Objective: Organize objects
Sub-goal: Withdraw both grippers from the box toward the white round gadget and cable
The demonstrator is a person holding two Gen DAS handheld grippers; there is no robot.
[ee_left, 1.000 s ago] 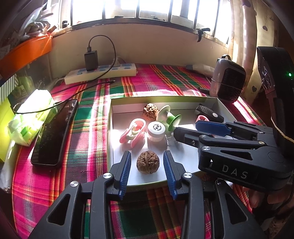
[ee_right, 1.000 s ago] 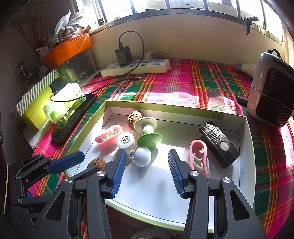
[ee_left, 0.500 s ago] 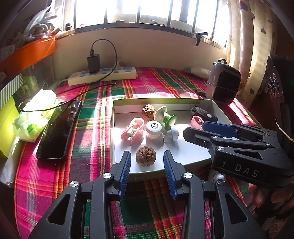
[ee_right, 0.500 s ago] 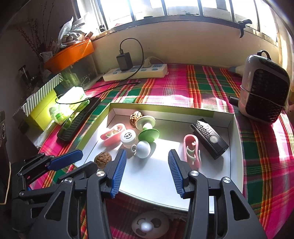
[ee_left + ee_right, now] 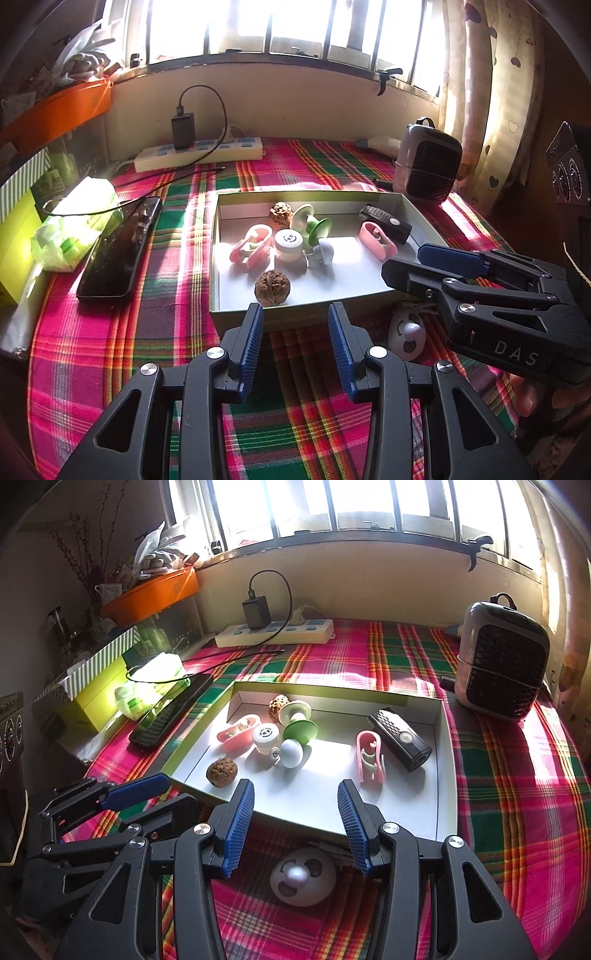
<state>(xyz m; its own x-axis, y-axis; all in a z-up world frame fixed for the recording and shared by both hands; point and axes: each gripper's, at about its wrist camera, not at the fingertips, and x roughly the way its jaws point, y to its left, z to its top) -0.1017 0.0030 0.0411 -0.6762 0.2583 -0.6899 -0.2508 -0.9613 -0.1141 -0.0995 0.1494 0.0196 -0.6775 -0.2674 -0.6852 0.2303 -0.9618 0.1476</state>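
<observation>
A shallow white box (image 5: 218, 266) (image 5: 445, 775) on the plaid cloth holds a brown walnut (image 5: 272, 283) (image 5: 221, 771), a second nut (image 5: 280, 212), two pink clips (image 5: 251, 248) (image 5: 370, 763), a small white jar (image 5: 289, 244), a green and white spool (image 5: 297, 723) and a black remote (image 5: 400, 738). A white panda-face object (image 5: 303, 880) (image 5: 406, 334) lies on the cloth in front of the box. My left gripper (image 5: 295, 332) is open and empty, just in front of the box. My right gripper (image 5: 295, 821) is open and empty, above the panda object.
A black phone (image 5: 118, 251) and a green tissue pack (image 5: 74, 225) lie left of the box. A power strip (image 5: 199, 153) with charger sits at the back. A small heater (image 5: 502, 657) stands at the back right. Boxes and an orange tray (image 5: 151, 594) line the left side.
Both grippers have pulled back and up from the box. The walnut stays in the box. The panda object has come into view in front of the box.
</observation>
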